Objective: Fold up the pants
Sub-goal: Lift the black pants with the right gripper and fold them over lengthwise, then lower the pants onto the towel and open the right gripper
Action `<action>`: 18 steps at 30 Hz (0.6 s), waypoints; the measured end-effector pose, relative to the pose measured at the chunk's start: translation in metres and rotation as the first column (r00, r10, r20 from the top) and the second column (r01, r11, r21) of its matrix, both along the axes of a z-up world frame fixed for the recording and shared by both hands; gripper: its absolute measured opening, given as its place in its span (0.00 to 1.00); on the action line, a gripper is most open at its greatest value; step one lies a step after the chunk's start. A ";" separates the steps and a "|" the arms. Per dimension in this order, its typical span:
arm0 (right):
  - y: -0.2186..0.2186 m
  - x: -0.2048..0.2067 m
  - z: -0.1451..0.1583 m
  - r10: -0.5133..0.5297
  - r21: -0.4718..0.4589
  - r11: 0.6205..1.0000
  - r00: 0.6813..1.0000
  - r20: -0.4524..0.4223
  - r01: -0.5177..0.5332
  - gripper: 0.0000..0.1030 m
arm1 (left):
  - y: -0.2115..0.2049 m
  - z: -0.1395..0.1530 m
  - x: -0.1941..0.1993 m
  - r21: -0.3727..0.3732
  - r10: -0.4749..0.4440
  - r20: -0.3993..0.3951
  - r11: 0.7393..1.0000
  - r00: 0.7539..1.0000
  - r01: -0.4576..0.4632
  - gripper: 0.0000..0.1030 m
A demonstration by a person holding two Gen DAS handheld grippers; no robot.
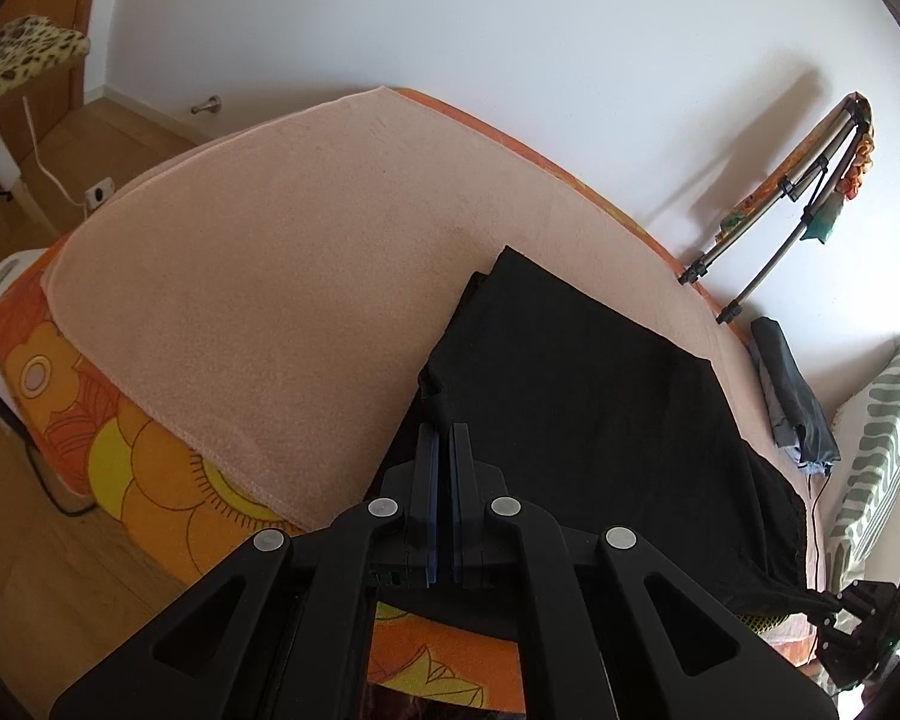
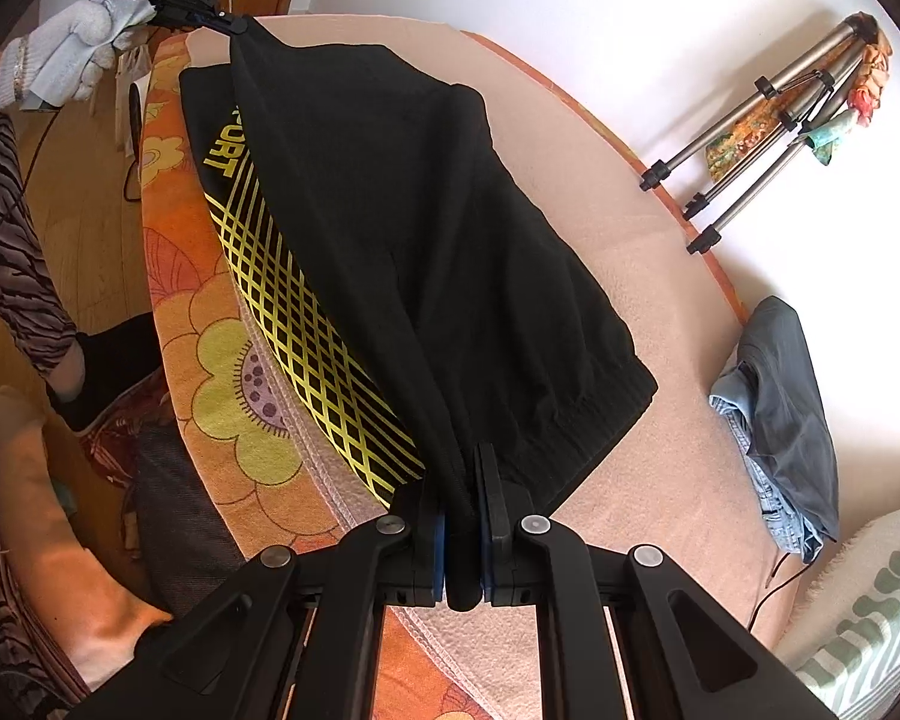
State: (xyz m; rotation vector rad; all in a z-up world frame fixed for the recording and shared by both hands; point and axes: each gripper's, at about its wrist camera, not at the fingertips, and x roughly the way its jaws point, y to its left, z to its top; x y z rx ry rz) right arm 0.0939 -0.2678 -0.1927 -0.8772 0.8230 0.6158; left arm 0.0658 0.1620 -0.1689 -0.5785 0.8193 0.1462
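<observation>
I am lifting the near edge of the black pants (image 2: 426, 228) off the pink blanket (image 1: 282, 276), my left gripper (image 1: 444, 420) pinching one end of that edge and my right gripper (image 2: 462, 474) pinching the waistband end. The far half is lying flat on the blanket; the yellow-patterned layer is showing underneath. I judge the fold only half carried over, unfinished.
</observation>
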 end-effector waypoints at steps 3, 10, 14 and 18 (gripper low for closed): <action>0.002 -0.002 -0.012 0.003 -0.029 1.000 1.000 0.016 -0.002 0.06 | 0.000 -0.018 -0.014 -0.017 0.009 -0.023 1.000 1.000 -0.009 0.01; 0.001 -0.004 -0.025 -0.019 -0.067 0.998 1.000 0.017 0.020 0.08 | -0.005 -0.024 -0.026 0.018 -0.041 -0.044 0.999 0.998 0.042 0.02; -0.003 -0.007 -0.022 -0.028 -0.070 0.997 0.999 -0.022 0.027 0.30 | -0.001 -0.011 -0.030 0.048 -0.029 -0.050 0.998 0.998 0.032 0.14; -0.027 -0.008 0.005 -0.056 0.085 0.994 0.992 -0.116 0.066 0.48 | 0.002 0.011 -0.039 0.123 -0.015 -0.019 0.992 1.000 0.018 0.19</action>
